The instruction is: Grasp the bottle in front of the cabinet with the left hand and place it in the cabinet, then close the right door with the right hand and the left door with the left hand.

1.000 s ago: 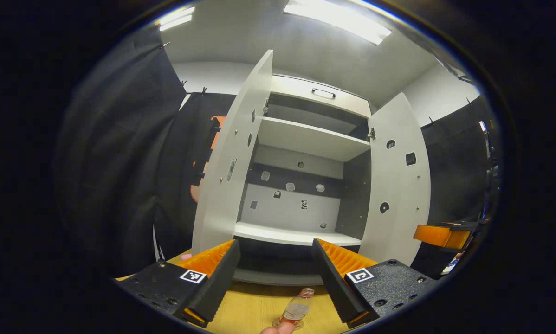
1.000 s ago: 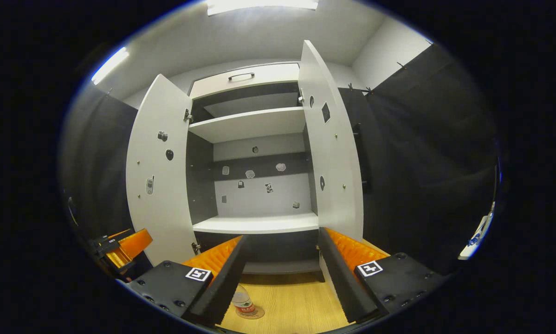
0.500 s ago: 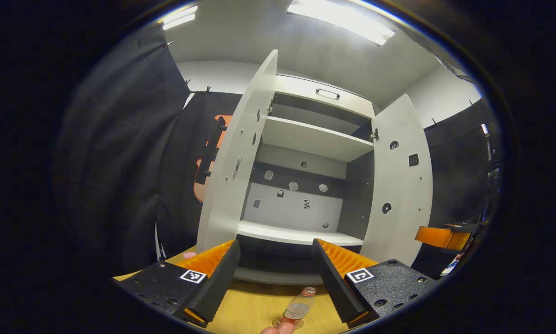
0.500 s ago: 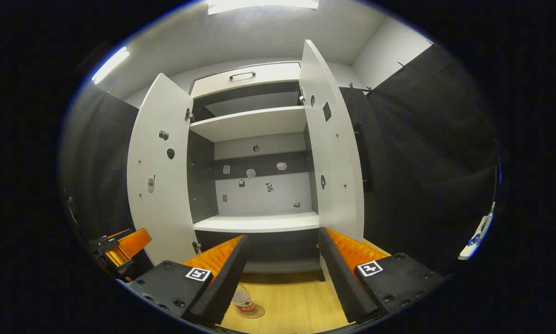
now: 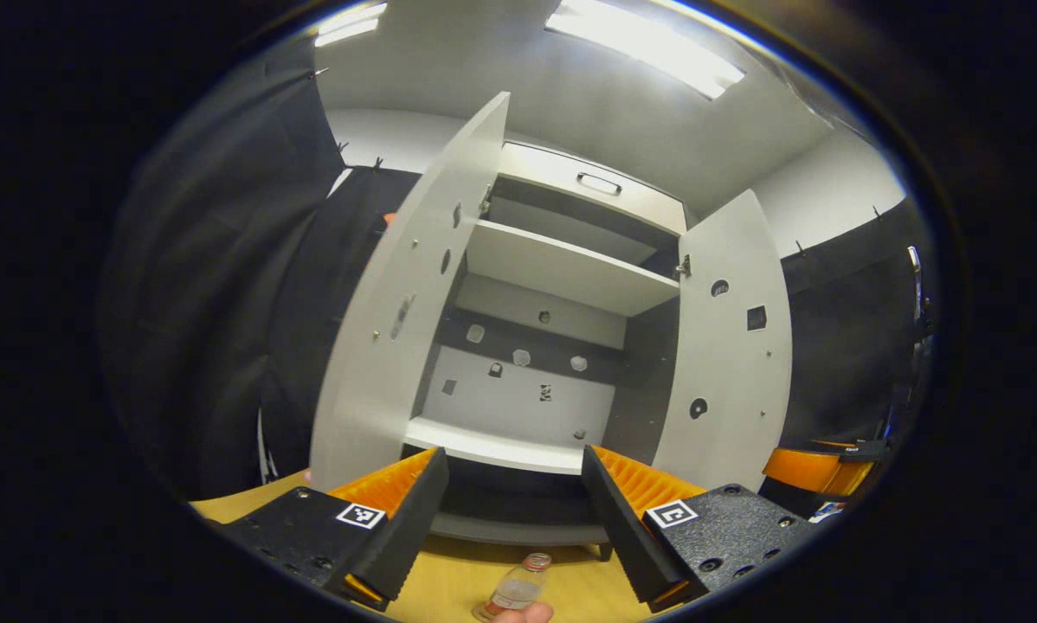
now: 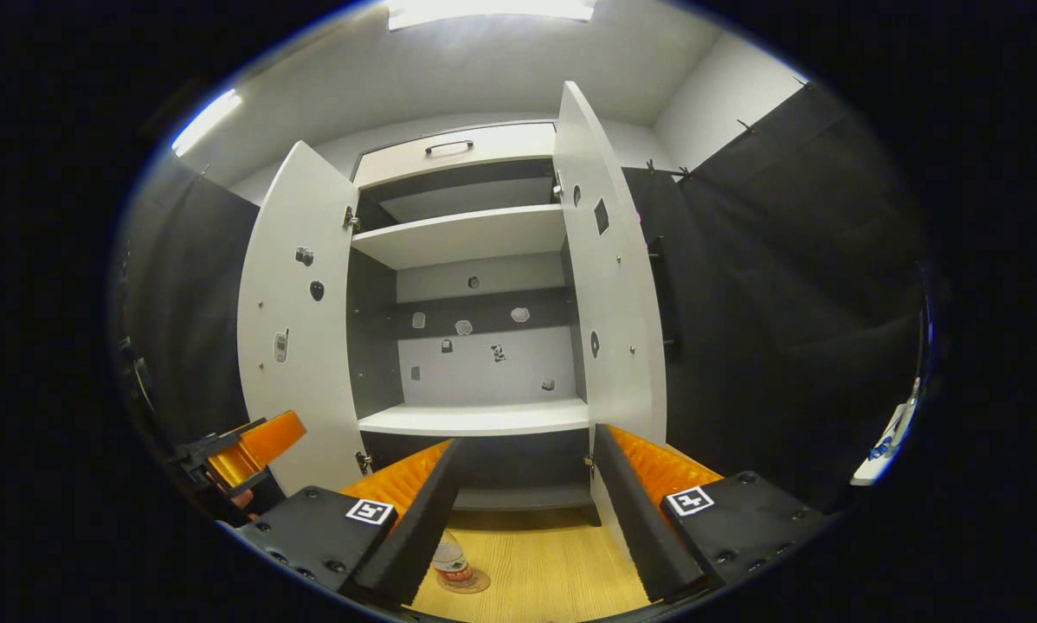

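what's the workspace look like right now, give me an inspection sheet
surface: wooden table, bare beside the bottle
job's things: bottle upright on a round coaster in front of the cabinet; left door and right door both open; shelves empty
clutter: nothing seen
grippers: left gripper and right gripper, jaws open, holding nothing
cables: nothing seen
surroundings: black cloth booth walls, ceiling lights on
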